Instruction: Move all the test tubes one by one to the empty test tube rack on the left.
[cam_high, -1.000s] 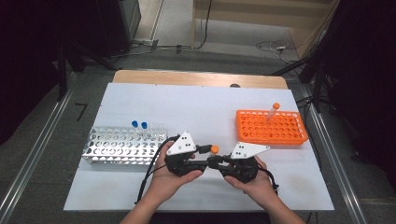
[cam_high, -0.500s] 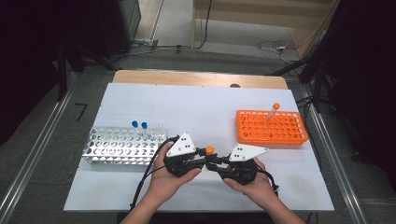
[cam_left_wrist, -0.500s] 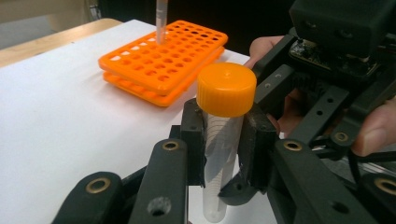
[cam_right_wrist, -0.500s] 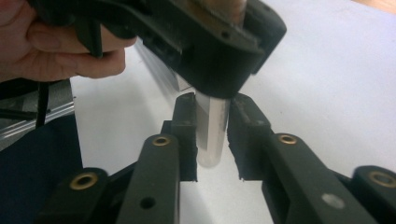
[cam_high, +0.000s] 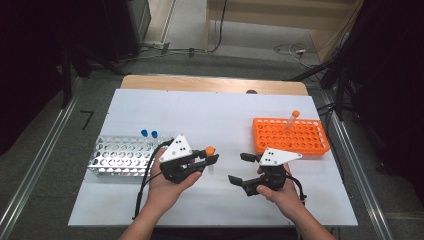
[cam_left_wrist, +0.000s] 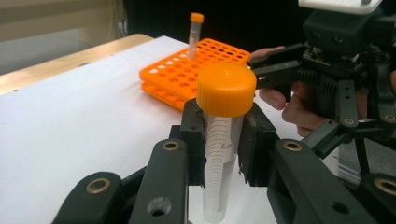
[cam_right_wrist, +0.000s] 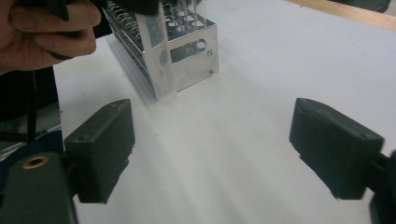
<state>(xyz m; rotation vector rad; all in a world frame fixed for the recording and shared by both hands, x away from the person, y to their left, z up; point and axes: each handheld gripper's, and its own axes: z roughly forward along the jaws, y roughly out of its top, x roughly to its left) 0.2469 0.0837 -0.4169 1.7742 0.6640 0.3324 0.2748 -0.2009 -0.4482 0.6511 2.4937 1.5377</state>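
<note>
L tool (cam_high: 212, 159) clamped on orange-cap tube (cam_left_wrist: 223, 135), upright, just above tabletop (cam_high: 220, 115) centre, btwn metal rack (cam_high: 120, 157) & orange rack (cam_high: 290, 136), R tool (cam_high: 240, 167) jaws wide, nearby.

Faint handwriting, perhaps "Lo", beside graduation marks on the tube (cam_left_wrist: 220, 154) clamped between the left gripper (cam_left_wrist: 223, 140) jaws (rest hidden by the jaw). Nothing else legible.
</note>
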